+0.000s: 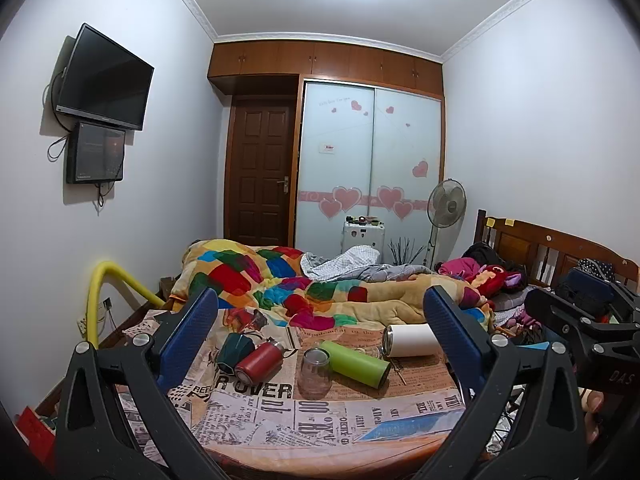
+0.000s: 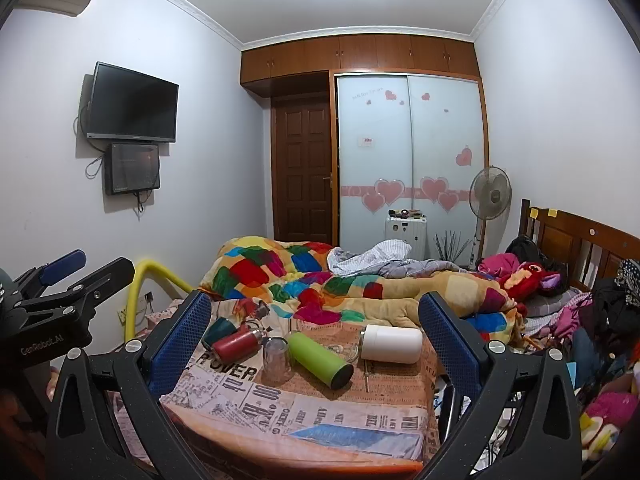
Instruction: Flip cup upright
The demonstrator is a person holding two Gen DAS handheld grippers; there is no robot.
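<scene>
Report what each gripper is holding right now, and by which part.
Nothing is held. The left gripper and right gripper are both open and empty, hanging short of the cups on the newspaper-print table.

Five cups crowd the surface's far half: dark green cup [image 1: 235,347], red bottle [image 1: 258,362], green tumbler [image 1: 356,362] and white tumbler [image 1: 412,340] lying sideways; clear glass [image 1: 315,372] stands inverted.
</scene>
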